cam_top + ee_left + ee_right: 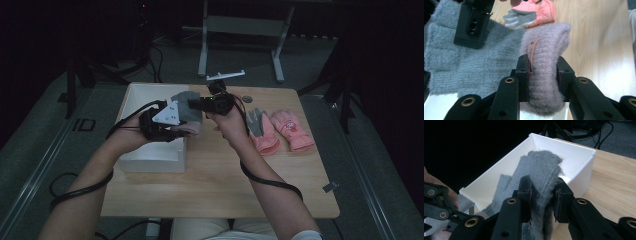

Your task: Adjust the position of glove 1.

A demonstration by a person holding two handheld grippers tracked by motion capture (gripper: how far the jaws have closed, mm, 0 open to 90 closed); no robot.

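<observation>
Over the white box [150, 160], at about ten o'clock on the table [220, 185], I hold one knitted glove [187, 107] between both tools. My left gripper [542, 75] is clamped on its fuzzy pinkish cuff [546, 62], beside the small label; my right gripper [543, 195] pinches the grey hand part [541, 167]. The knit looks light, soft and limp to me, likely to sag and stretch, so I'd grip thick folded edges rather than a single layer. A pink pair of gloves [280, 131] lies at three o'clock, well apart.
</observation>
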